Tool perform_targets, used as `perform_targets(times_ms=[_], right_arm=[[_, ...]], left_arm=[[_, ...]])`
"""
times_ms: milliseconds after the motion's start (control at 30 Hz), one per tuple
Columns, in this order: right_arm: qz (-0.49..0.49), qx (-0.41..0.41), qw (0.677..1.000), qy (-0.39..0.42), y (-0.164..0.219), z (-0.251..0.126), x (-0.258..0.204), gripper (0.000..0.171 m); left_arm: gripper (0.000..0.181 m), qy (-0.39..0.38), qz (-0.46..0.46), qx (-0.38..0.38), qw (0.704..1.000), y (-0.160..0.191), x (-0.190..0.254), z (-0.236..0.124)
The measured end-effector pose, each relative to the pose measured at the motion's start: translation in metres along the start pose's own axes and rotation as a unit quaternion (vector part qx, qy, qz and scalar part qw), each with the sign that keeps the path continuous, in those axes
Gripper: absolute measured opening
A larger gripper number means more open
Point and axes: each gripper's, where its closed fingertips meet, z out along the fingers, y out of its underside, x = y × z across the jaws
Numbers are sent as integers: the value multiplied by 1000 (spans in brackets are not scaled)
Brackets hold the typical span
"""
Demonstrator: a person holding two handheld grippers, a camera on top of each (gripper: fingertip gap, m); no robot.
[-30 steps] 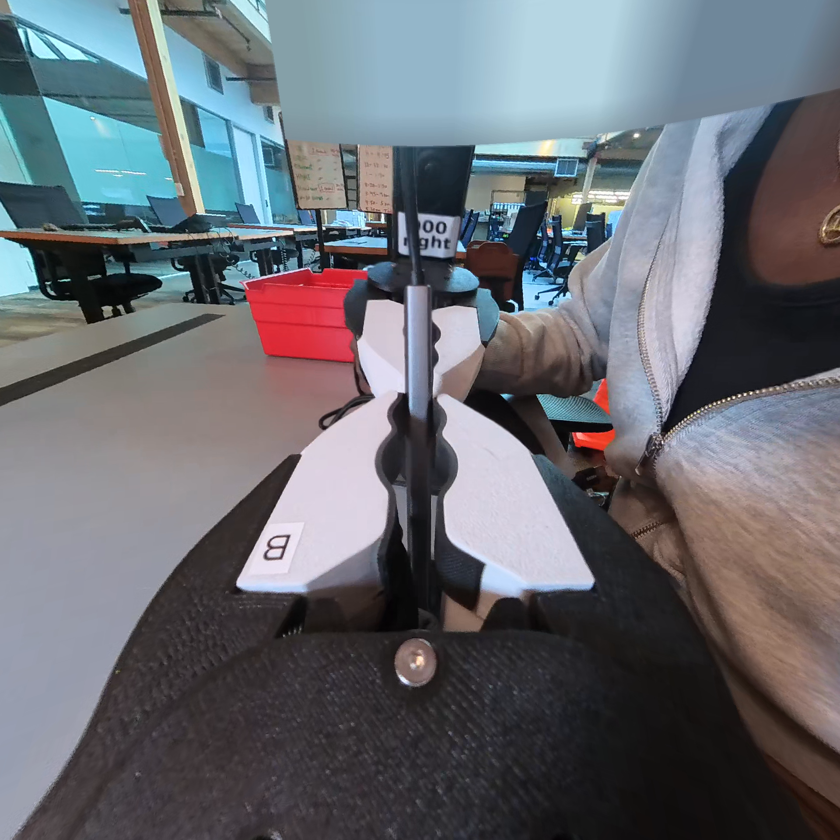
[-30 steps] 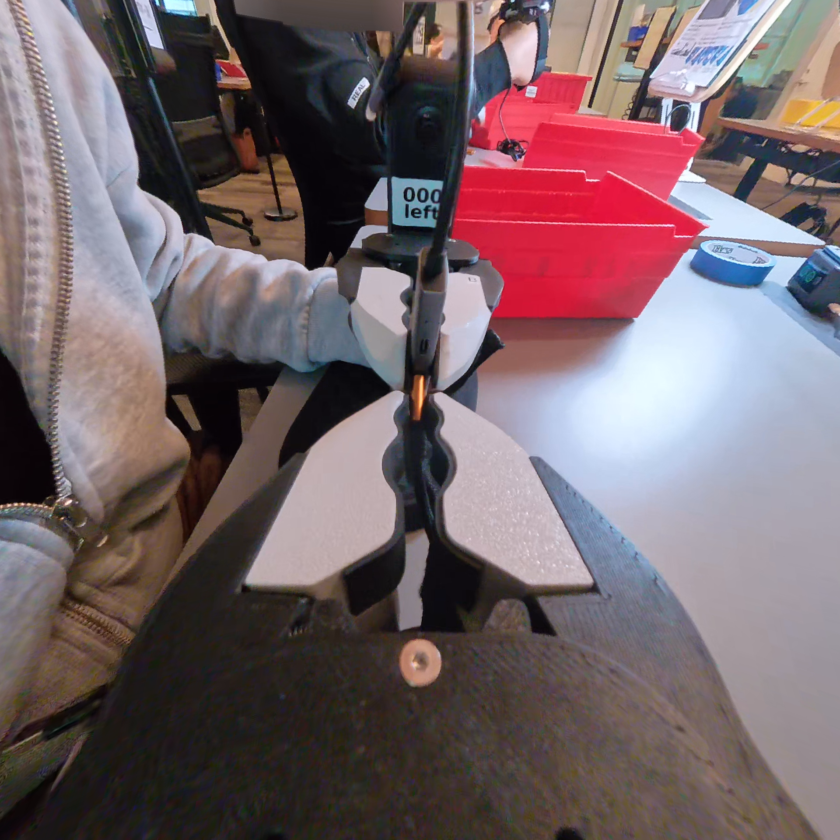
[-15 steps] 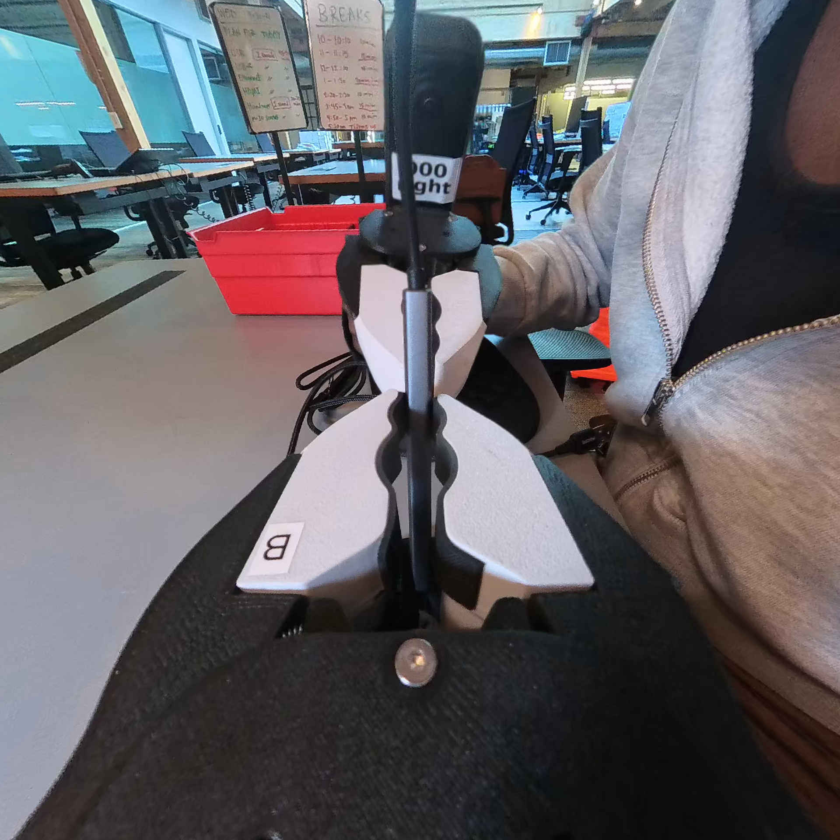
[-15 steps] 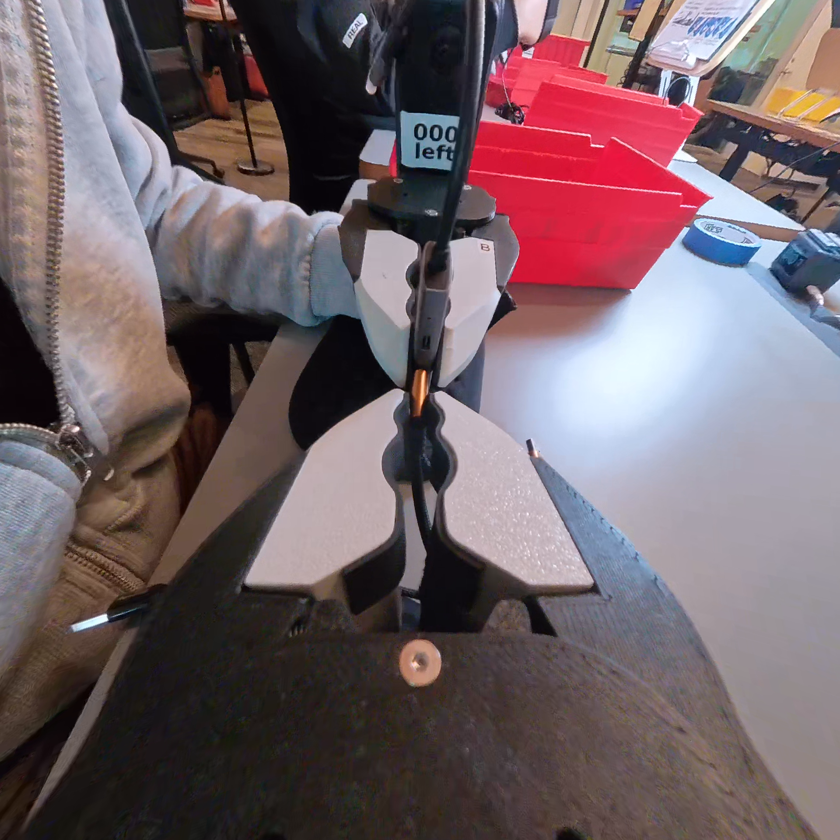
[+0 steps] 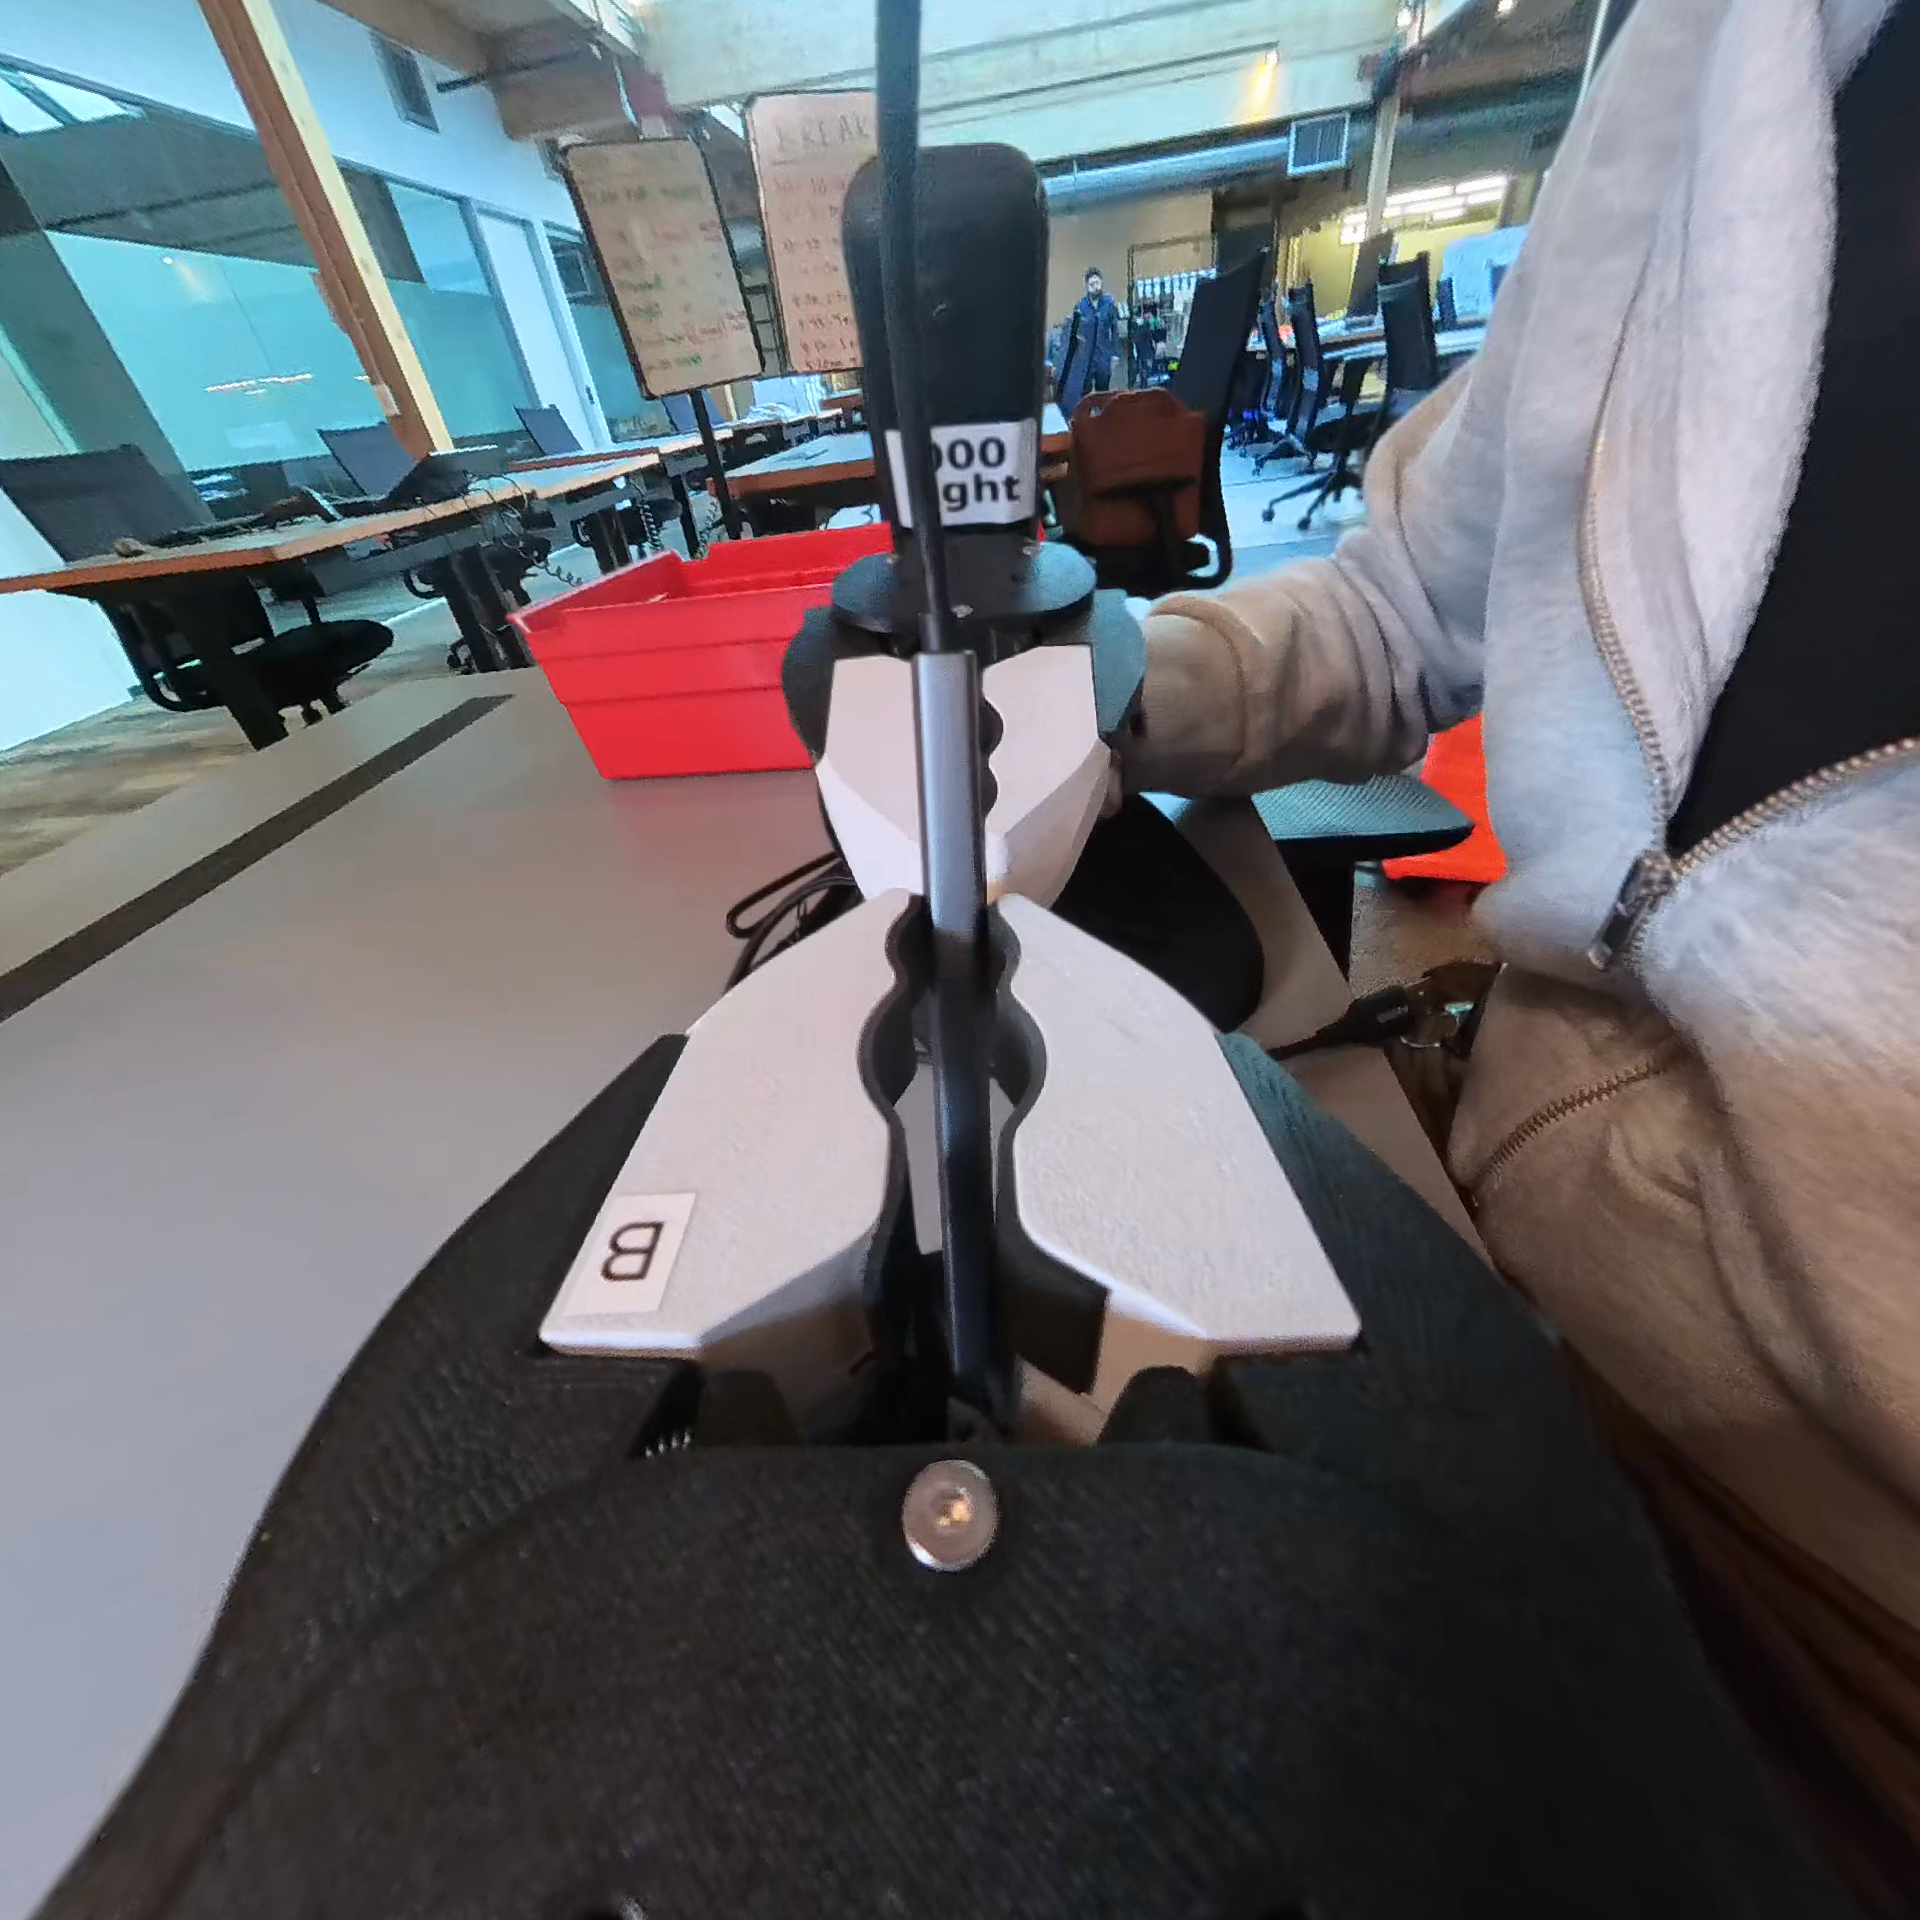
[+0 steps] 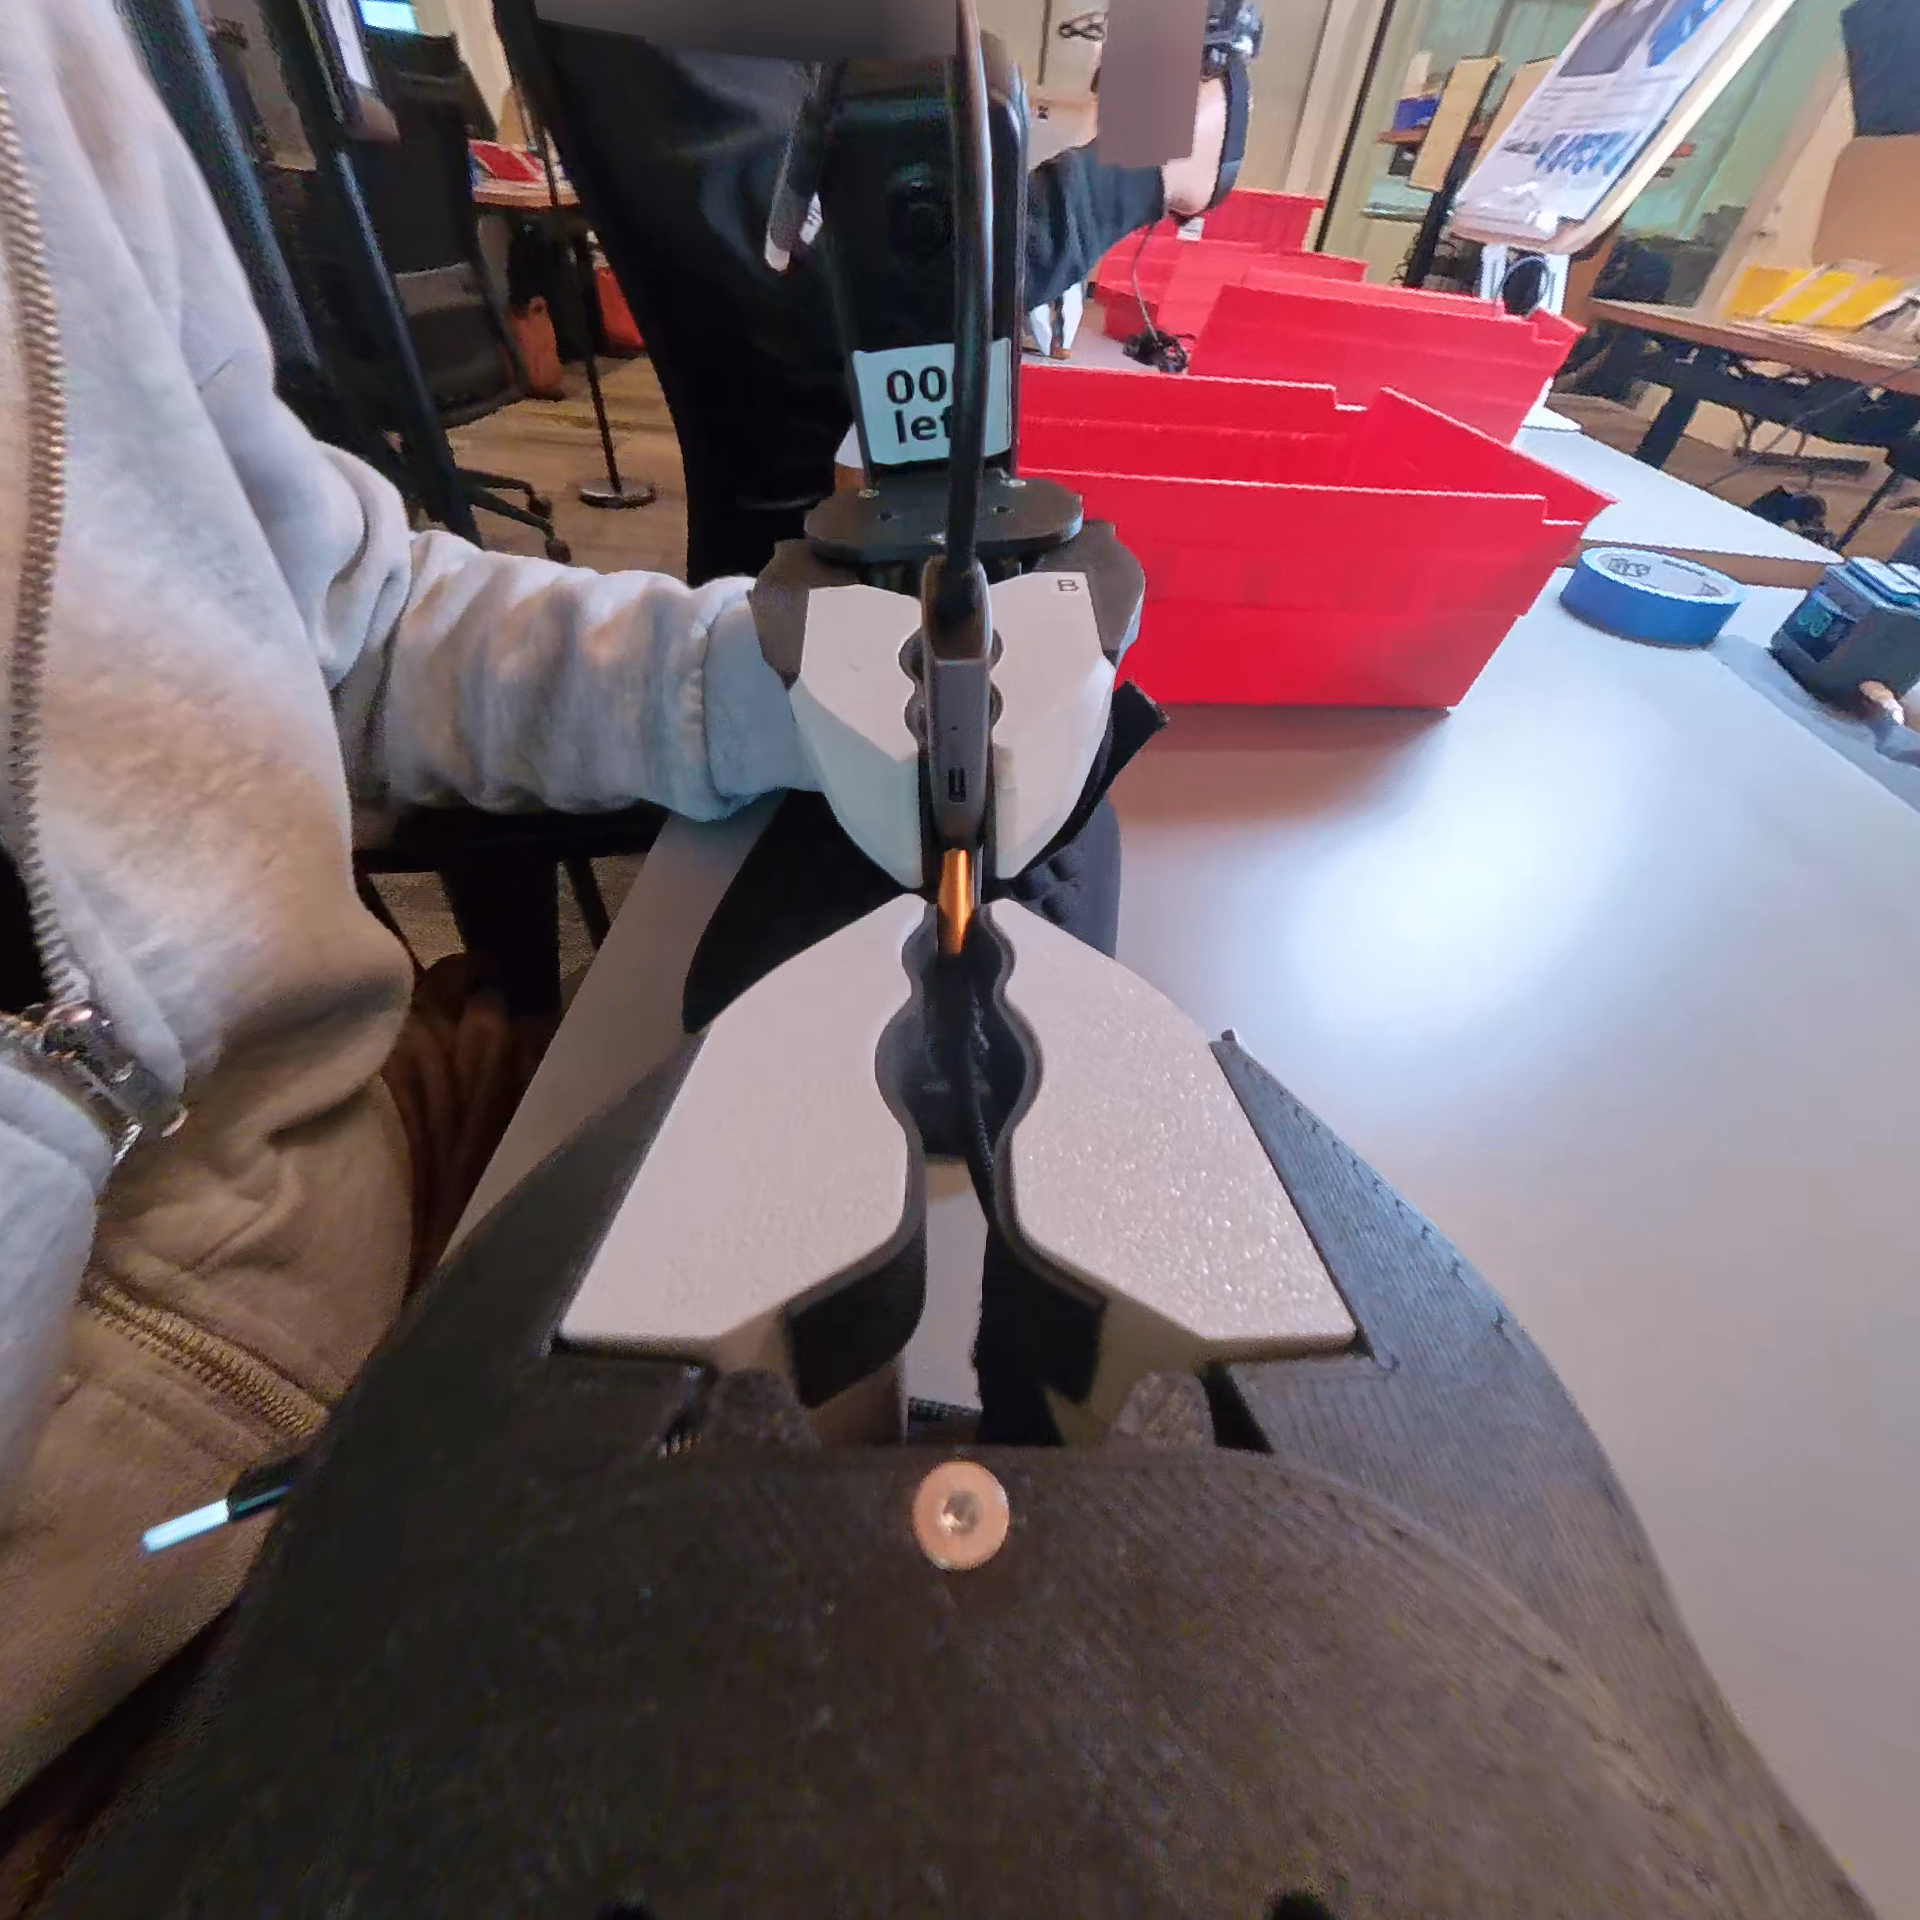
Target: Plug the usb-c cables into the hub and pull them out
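In the left wrist view my left gripper (image 5: 951,920) is shut on a slim grey hub (image 5: 943,774), seen edge-on, with its black lead running up out of frame. The right gripper's white fingers (image 5: 873,769) face it tip to tip. In the right wrist view my right gripper (image 6: 954,925) is shut on a black braided usb-c cable (image 6: 977,1049). Its orange plug (image 6: 953,894) meets the lower end of the hub (image 6: 958,717), which sits between the left gripper's fingers (image 6: 852,727). I cannot tell how deep the plug sits.
Both grippers hover over the near edge of a grey table (image 6: 1558,935). Red bins (image 6: 1330,582) (image 5: 686,686), a blue tape roll (image 6: 1652,592) and a small black device (image 6: 1849,634) stand on it. Loose black cables (image 5: 779,904) lie below. The person's grey hoodie (image 5: 1662,935) is close by. Less than 4 cm separates the two grippers' tips.
Both grippers have swung and tilted together, so the background has shifted. They stay tip to tip, and the orange plug stays at the hub's end.
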Motion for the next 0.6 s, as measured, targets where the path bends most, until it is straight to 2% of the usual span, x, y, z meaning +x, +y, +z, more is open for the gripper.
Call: perform_targets(times_ms=[233,467,500,533,600], right_arm=[[-78,-60,993,71,4,7,4,6],[-94,-62,991,75,8,-6,0,7],[-93,-56,990,87,9,-13,3,7],[-89,-60,988,113,12,-27,11,6],[-55,-52,984,162,19,-63,31,6]], left_arm=[[10,2,-12,-6,1000,1,-2,1],[10,13,-15,-27,999,7,2,-1],[9,10,-24,-14,1000,4,-1,-3],[0,-3,-34,14,999,-3,-6,-14],[0,-22,-62,88,994,-19,-16,-38]])
